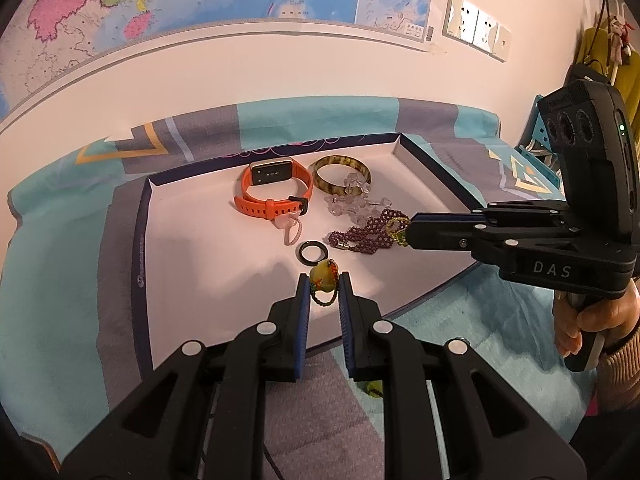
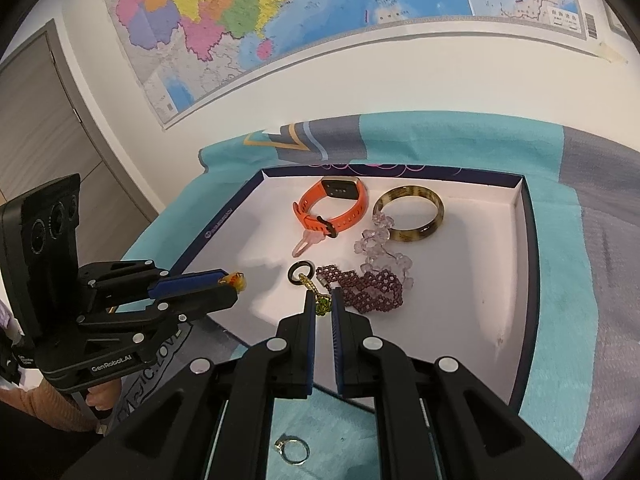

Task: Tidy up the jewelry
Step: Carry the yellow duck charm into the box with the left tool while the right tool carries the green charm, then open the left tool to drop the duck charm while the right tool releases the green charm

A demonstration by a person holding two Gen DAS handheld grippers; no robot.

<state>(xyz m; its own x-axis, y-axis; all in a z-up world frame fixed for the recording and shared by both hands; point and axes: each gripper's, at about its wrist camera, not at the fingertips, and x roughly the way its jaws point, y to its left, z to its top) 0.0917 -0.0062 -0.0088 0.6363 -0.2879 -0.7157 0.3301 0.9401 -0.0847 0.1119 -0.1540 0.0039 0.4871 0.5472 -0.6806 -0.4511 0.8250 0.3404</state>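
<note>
The left gripper is clamped on a yellow pendant between its fingertips, while the right gripper pinches a green charm over the tray.

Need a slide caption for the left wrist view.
Left gripper holds a yellow pendant over the tray of jewelry.

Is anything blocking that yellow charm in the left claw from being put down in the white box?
Nothing visible is. The left claw holds the yellow charm above bare white floor of the box. The nearest piece, the black ring, lies just beyond the charm, not under it.
</note>
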